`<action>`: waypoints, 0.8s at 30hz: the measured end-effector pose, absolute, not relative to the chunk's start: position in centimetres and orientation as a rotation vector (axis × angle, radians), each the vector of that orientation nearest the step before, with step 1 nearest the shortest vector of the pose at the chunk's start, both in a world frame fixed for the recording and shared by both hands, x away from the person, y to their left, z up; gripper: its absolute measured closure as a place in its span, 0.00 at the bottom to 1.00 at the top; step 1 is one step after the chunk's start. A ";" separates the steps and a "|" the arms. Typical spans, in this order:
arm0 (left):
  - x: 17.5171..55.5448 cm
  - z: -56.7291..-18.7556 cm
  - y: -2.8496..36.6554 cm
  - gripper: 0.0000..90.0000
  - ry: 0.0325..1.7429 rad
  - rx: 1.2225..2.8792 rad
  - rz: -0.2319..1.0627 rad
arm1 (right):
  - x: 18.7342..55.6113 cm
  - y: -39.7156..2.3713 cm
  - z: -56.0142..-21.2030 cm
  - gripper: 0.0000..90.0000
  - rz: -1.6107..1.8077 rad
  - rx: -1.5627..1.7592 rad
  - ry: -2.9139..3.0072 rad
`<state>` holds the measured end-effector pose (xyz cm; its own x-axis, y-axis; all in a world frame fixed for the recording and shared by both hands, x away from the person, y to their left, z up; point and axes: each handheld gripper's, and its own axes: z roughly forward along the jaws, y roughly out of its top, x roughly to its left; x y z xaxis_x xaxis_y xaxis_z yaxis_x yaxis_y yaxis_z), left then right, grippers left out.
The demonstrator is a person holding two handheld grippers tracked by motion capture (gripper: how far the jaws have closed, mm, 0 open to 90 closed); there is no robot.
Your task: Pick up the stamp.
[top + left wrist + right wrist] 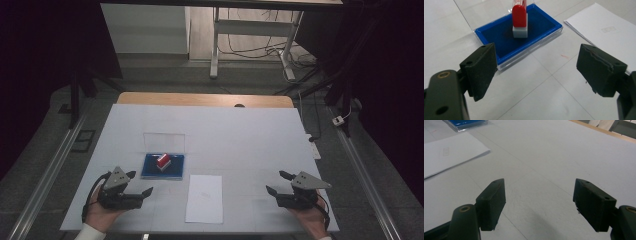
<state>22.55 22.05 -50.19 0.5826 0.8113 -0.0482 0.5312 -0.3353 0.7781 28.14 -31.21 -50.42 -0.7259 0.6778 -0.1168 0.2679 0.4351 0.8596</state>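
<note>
The white tabletop [240,135] carries three things, and both tools rest low at its near edge with nothing between their jaws. Just ahead of the left tool [141,183] sits the blue ink pad [150,170] in its clear case, its transparent lid standing open on the far side. To that tool's right, between the two tools and nearer the left one, lies a small stack of white paper [204,198] with a faint printed box on it. On the pad, upright and resting on the ink, stands the red stamp [163,160] with its white base.

In the left gripper view the stamp [519,21] is straight ahead of the jaws, a little left of centre and well apart from them; the pad's blue rim [506,58] is just beside the left jaw. The left tool [536,66] is spread wide. The right tool [277,182] is likewise wide, facing bare tabletop, with the paper [449,153] off to its left.

This looks like the opening step: the approach to the stamp, not yet begun in earnest. The next move seems to call for the left tool to travel forward over the pad's rim, centre on the red handle, and close on it above the white base without tipping it.
</note>
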 end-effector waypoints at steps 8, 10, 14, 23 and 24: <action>23.1 -48.9 21.5 0.20 1.052 2.043 0.467 | 28.1 -31.1 -50.4 0.29 1.228 0.797 2.252; 23.3 -48.6 21.3 0.20 1.053 2.049 0.470 | 28.1 -31.1 -50.4 0.29 1.228 0.797 2.252; 24.1 -48.1 20.6 0.21 1.055 2.070 0.478 | 28.1 -31.1 -50.4 0.29 1.227 0.795 2.251; 26.3 -47.1 20.3 0.22 1.084 2.089 0.462 | 28.2 -31.0 -50.5 0.30 1.225 0.801 2.255; 26.3 -47.1 20.3 0.22 1.084 2.089 0.462 | 28.2 -31.0 -50.5 0.30 1.225 0.801 2.255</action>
